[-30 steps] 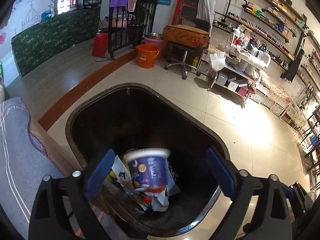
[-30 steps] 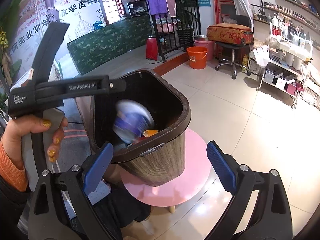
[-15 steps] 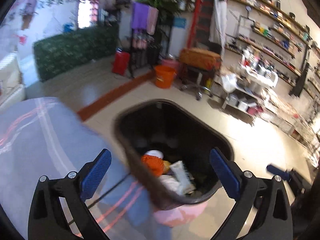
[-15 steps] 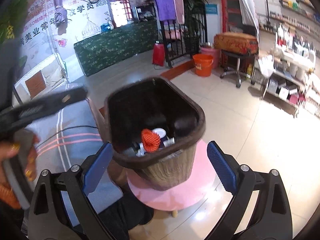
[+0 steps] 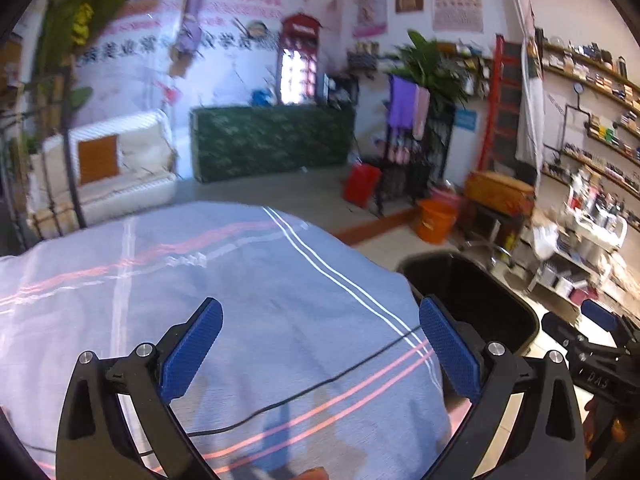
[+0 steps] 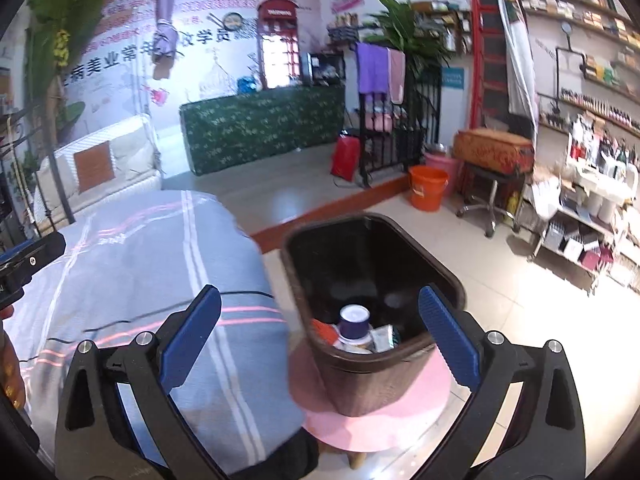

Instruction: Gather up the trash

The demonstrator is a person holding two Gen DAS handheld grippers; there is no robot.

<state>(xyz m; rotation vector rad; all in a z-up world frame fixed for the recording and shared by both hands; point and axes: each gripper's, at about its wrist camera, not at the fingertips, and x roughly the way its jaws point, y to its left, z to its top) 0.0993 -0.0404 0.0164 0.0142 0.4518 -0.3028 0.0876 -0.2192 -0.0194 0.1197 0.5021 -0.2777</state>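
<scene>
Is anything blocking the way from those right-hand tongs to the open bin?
Nothing visible does. The right tongs are open and empty, and the bin stands just ahead on a pink stool, with no lid. A cup and wrappers already lie inside.

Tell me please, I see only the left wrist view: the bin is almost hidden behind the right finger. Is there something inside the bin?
Observer: Yes. In the right wrist view the brown trash bin holds a purple cup with a white rim on top of other wrappers.
Operator: Where does the bin stand?
Observer: On a round pink stool, beside the striped grey cloth.
Operator: Does the right gripper hold anything?
Observer: No. The right gripper is open and empty, and it hovers above the near rim of the bin.
Operator: And my left gripper?
Observer: The left gripper is open too, over the cloth.
</scene>
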